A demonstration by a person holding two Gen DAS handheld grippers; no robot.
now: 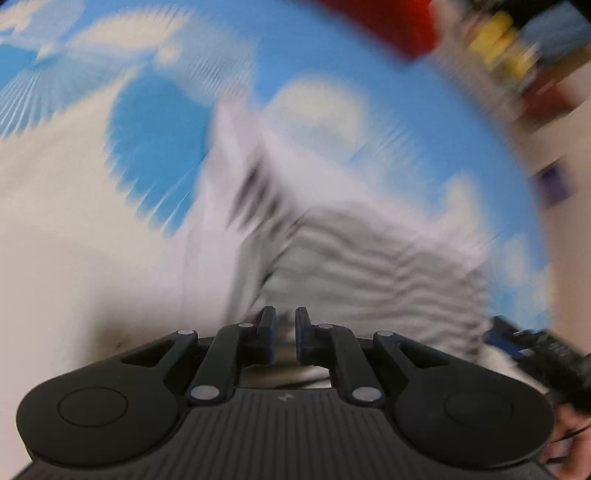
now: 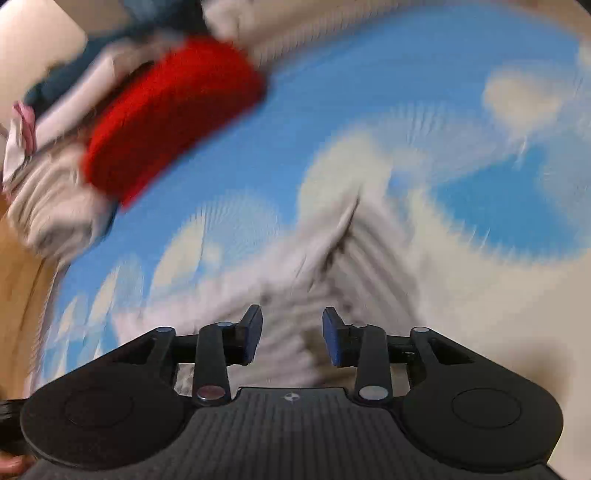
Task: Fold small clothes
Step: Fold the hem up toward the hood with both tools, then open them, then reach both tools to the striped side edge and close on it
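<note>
A white garment with thin dark stripes [image 1: 369,258] lies partly folded on a blue sheet printed with white clouds [image 1: 332,55]; both views are blurred. My left gripper [image 1: 284,321] sits at the garment's near edge, its jaws almost together with striped cloth in the narrow gap. In the right wrist view the same striped garment [image 2: 354,258] runs up from under my right gripper [image 2: 291,325]. That gripper stands open above the cloth, and its blue pads [image 2: 332,339] press on nothing.
A red folded item [image 2: 166,114] lies at the far left on the cloud sheet [image 2: 369,92], with a pile of other clothes [image 2: 55,199] beside it. The red item [image 1: 399,22] shows at the top of the left view, near yellow and dark objects [image 1: 498,44].
</note>
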